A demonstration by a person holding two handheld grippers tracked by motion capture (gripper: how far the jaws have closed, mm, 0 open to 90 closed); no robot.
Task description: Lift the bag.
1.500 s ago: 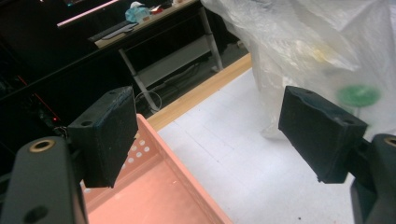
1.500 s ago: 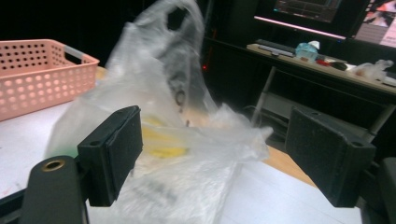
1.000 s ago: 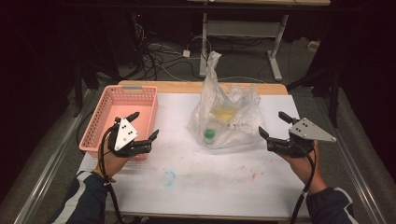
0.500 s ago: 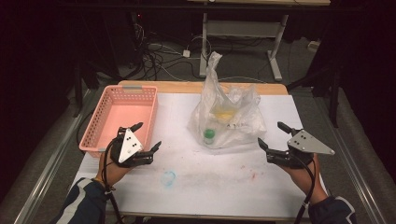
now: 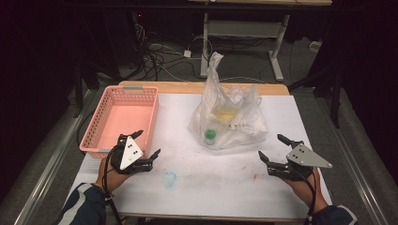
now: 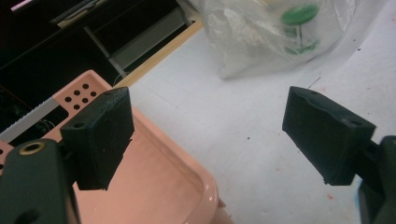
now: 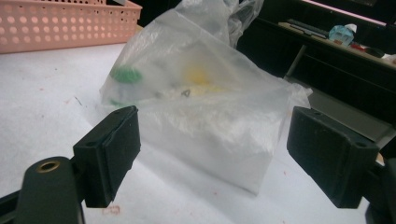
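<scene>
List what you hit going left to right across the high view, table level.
pink basket → left claw → blue smudge on the table cover → clear plastic bag → right claw

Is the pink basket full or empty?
Empty, as far as shows: the pink basket has a bare floor in the high view, though the left gripper covers its near corner.
</scene>
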